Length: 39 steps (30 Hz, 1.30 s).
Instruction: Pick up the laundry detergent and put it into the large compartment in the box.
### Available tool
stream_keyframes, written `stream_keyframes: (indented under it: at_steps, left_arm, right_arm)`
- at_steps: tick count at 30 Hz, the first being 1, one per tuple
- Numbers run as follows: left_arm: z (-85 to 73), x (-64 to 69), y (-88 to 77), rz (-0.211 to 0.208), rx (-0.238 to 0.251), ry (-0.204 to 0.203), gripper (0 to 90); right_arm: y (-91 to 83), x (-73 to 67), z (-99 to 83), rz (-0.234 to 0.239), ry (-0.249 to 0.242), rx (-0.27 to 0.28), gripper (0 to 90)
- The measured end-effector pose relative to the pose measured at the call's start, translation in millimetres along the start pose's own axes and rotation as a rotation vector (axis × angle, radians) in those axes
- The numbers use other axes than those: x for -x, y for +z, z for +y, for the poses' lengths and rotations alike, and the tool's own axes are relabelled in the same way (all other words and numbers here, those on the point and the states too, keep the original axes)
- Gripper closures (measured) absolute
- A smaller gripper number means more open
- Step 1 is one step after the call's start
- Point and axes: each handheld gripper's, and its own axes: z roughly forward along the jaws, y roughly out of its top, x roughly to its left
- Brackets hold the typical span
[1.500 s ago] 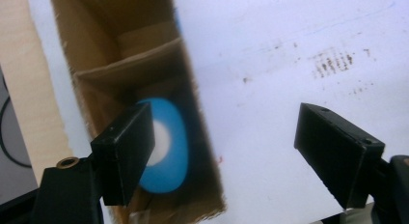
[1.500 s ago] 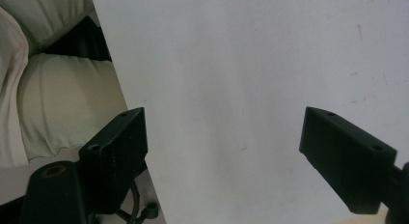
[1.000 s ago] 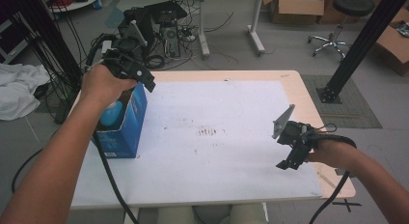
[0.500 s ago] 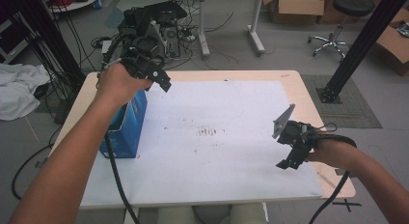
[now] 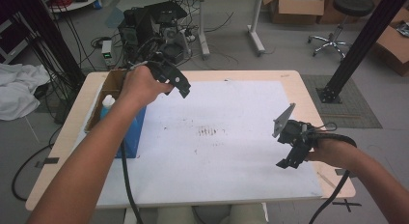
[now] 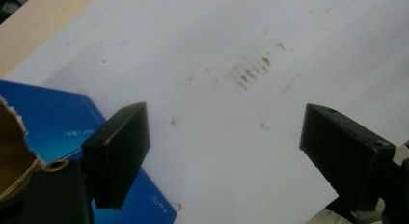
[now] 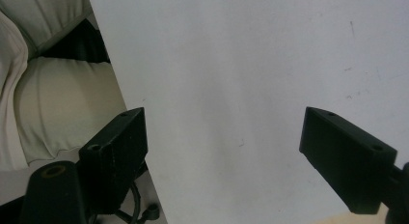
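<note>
At the table's [image 5: 67, 137] left edge stands the open blue box [image 5: 131, 132], a light plastic bottle [image 5: 107, 104] inside, best gripped at its neck; left gripper [image 5: 179, 85] hovers near, jaws apart, empty; right gripper [image 5: 289, 155] likewise gapes.

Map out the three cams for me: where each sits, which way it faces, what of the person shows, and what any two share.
High view: above the person's side, facing forward and down on the white-topped wooden table; both forearms, the left tool and the right tool show.
Left gripper view: rides the left tool, looking down past open jaws at the stained white top and the blue cardboard box.
Right gripper view: rides the right tool, looking down at the table's near edge; the person's beige-trousered legs show.
Shared: high and left gripper views both show the blue box and brown stain.
</note>
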Motion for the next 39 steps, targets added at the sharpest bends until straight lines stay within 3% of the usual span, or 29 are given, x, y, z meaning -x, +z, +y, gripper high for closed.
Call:
stream_keyframes:
  at_steps: [10, 20, 23, 39]
  left_arm:
    - [19.6, 19.2, 19.9, -0.022, -0.023, 0.077, 19.1]
    - [24.1, 28.1, 37.8, -0.057, -0.051, 0.151, 19.2]
    - [24.3, 29.4, 40.5, -0.051, -0.06, 0.163, 19.3]
    - [21.7, 28.0, 42.2, -0.061, -0.055, 0.154, 19.9]
  right_arm:
    - [-2.0, 0.0, 0.9, 0.0, 0.011, 0.003, 17.0]
    - [0.4, 2.3, 1.6, 0.002, 0.011, -0.003, 17.0]
    - [-0.1, 2.4, 2.1, 0.002, 0.015, -0.004, 17.0]
    - [-0.9, 2.0, 4.8, 0.0, 0.011, -0.003, 17.0]
